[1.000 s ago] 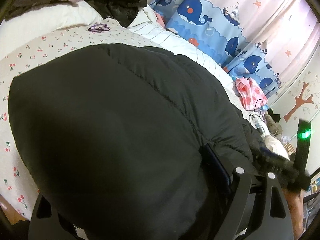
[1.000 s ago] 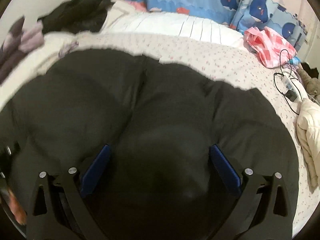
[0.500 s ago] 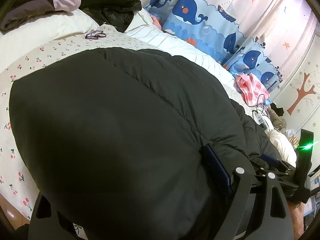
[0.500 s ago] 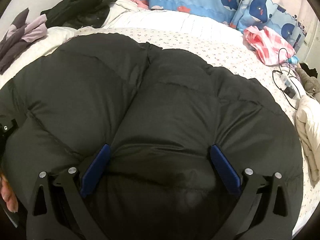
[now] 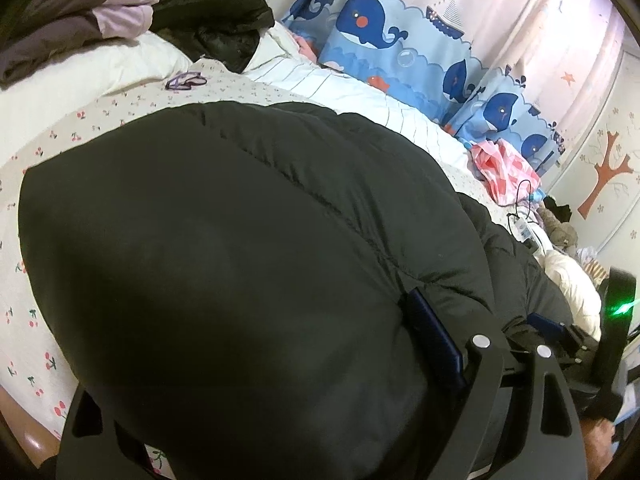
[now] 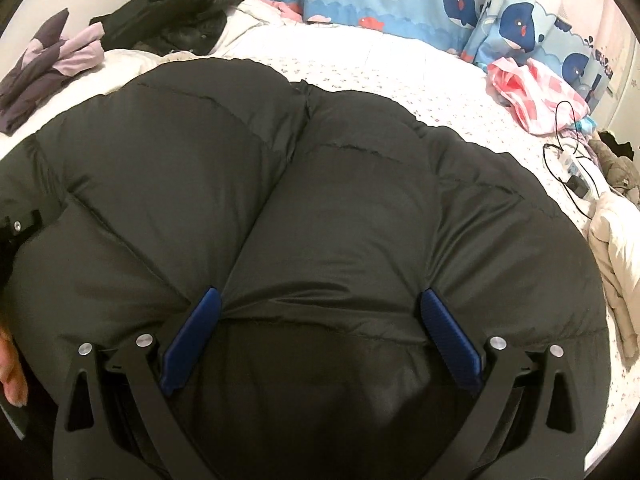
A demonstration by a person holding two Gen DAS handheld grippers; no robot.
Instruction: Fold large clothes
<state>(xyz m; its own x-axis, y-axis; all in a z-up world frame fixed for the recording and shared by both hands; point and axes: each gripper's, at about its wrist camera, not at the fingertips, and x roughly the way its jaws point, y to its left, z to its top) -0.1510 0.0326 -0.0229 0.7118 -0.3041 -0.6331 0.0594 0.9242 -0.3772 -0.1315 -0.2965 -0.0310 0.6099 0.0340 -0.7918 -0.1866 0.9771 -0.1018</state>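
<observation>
A large black puffer jacket (image 5: 240, 240) lies on the bed and fills both views; it also shows in the right wrist view (image 6: 340, 208). My right gripper (image 6: 320, 320) is open, its two blue pads (image 6: 448, 340) wide apart with the padded jacket bulging between them. In the left wrist view only the right blue pad (image 5: 432, 340) of my left gripper (image 5: 272, 364) shows; the jacket covers the left finger, so the jaws look wide apart with the jacket between. The right gripper also shows at the left wrist view's right edge (image 5: 560, 332).
The bed has a cherry-print sheet (image 5: 80, 128) and a white striped quilt (image 5: 360, 100). A black and purple clothes pile (image 5: 160, 12) lies at the head. A pink cloth (image 6: 536, 92), a charger cable (image 6: 572, 168) and a cream garment (image 6: 616, 248) lie at right. Whale curtains (image 5: 400, 28) hang behind.
Both grippers have stayed wide apart over the jacket. Both cameras have drawn back a little, showing more of the jacket lying on the bed. The motion blur has gone.
</observation>
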